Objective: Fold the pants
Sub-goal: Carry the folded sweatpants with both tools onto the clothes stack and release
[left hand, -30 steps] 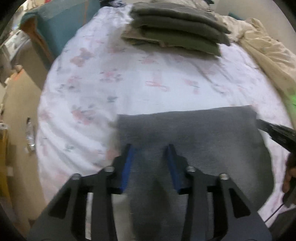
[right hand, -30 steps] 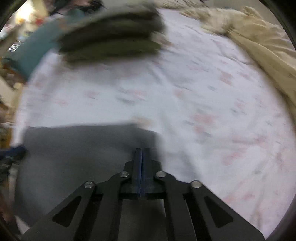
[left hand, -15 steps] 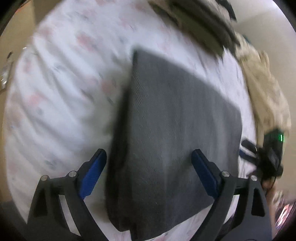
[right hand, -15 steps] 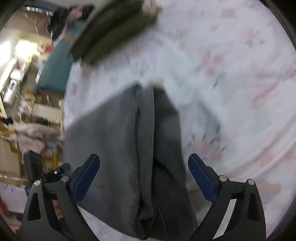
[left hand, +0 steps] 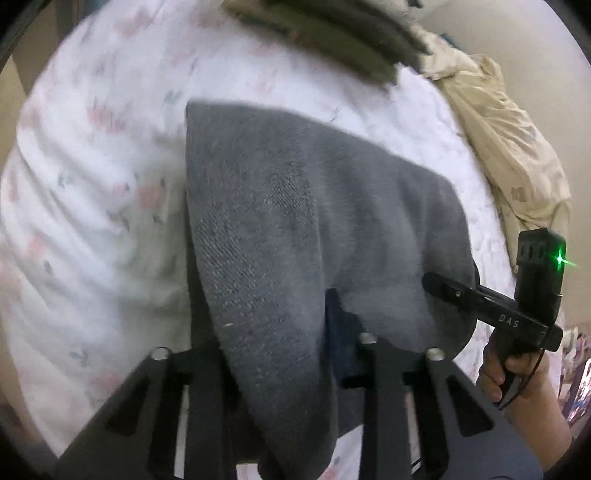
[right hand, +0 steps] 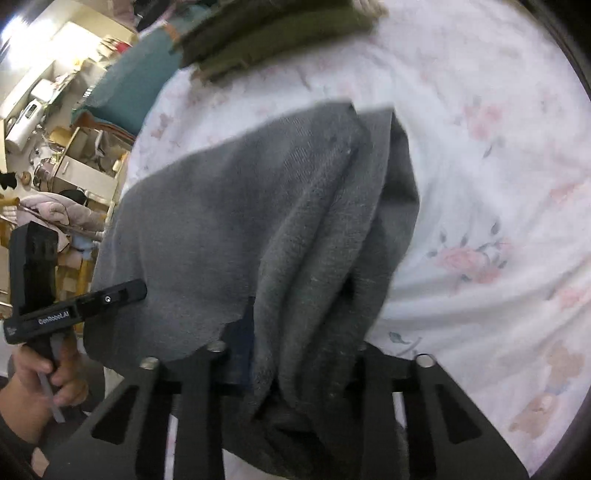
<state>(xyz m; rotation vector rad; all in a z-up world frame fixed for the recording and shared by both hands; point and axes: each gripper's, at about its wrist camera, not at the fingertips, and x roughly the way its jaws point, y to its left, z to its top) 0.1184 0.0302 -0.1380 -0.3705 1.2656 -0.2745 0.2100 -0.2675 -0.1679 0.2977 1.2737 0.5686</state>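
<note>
My left gripper (left hand: 273, 332): fingers clamped on bunched grey pants (left hand: 295, 221), one each side of fold. My right gripper (right hand: 295, 332): same pinch at opposite end. Each hand (left hand: 513, 373) wraps its handle, grippers facing inward.

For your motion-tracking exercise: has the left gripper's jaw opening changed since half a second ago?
Yes. The left gripper has narrowed from wide open onto the grey pants, which bunch between its fingers.

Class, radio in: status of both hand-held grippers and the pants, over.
Left hand-held gripper and right hand-held gripper each clamped on gray pants. Pants bunched above floral sheet. Folded green stack beyond, clear.
</note>
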